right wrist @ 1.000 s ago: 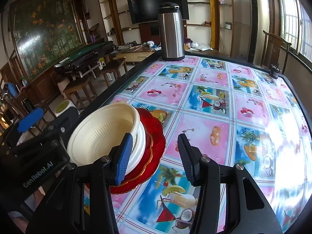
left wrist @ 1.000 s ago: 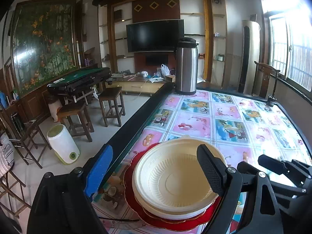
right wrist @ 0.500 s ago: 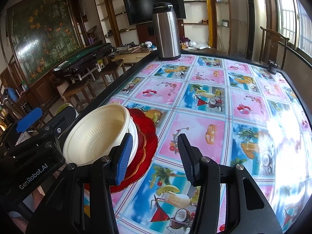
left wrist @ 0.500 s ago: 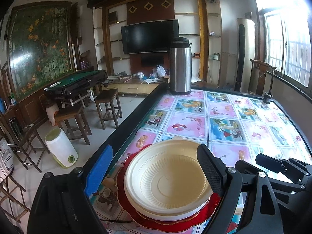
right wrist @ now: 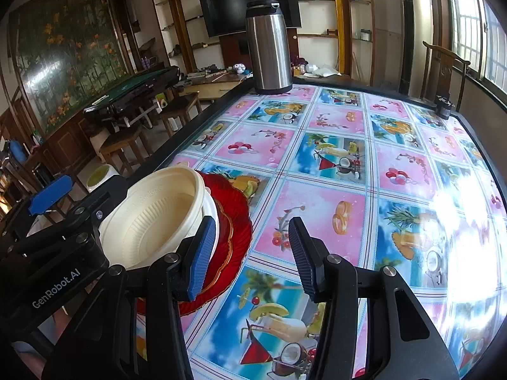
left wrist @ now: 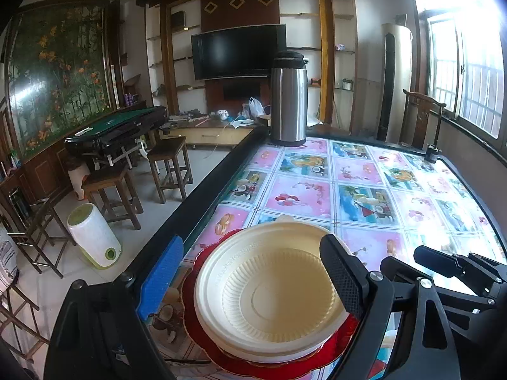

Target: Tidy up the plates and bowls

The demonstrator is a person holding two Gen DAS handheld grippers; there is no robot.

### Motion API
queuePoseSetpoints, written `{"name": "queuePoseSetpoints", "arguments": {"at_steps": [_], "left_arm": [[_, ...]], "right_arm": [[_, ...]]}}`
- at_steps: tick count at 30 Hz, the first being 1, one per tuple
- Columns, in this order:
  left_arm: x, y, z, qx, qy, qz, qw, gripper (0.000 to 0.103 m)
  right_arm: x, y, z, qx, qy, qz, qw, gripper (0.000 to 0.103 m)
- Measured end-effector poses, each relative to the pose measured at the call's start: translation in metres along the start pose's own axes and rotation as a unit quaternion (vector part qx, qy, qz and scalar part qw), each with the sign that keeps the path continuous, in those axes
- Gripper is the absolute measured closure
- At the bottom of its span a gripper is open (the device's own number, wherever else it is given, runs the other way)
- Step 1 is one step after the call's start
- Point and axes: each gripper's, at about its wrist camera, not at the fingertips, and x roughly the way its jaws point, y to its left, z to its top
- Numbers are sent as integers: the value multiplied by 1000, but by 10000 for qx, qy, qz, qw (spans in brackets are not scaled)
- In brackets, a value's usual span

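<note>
Straddling the stack, your left gripper (left wrist: 250, 280) stood wide, its blue pad off the left rim and its black pad over the right rim of the cream bowls (left wrist: 269, 291); whether that black pad touched the rim could not be told, so no grip was certain. The bowls sat nested on the red plates (right wrist: 234, 221), and the stack lay at the near left corner of the table (right wrist: 332, 209), close to its dark edge.

Your right gripper (right wrist: 247, 253) hung partly open just beside the stack with nothing between its fingers, its blue pad (right wrist: 201, 256) in front of the plates' right rim.

By the look of it, the stacking was nearly finished, and the step in hand was squaring or settling the pile. To do that well, you needed to:
- press evenly from both sides, since the light bowls would probably tip or slide;
- steady the plates with the right gripper;
- keep any push away from the table's edge.

A steel flask (left wrist: 288, 98) stood well apart at the far end.
</note>
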Motion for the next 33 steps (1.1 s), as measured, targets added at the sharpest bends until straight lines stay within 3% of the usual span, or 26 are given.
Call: {"name": "queuePoseSetpoints", "arguments": {"at_steps": [33], "left_arm": [[-6, 6, -8, 4, -9, -84, 10000, 15]], "right_arm": [[-1, 5, -10, -16, 99, 21, 9999, 55]]}}
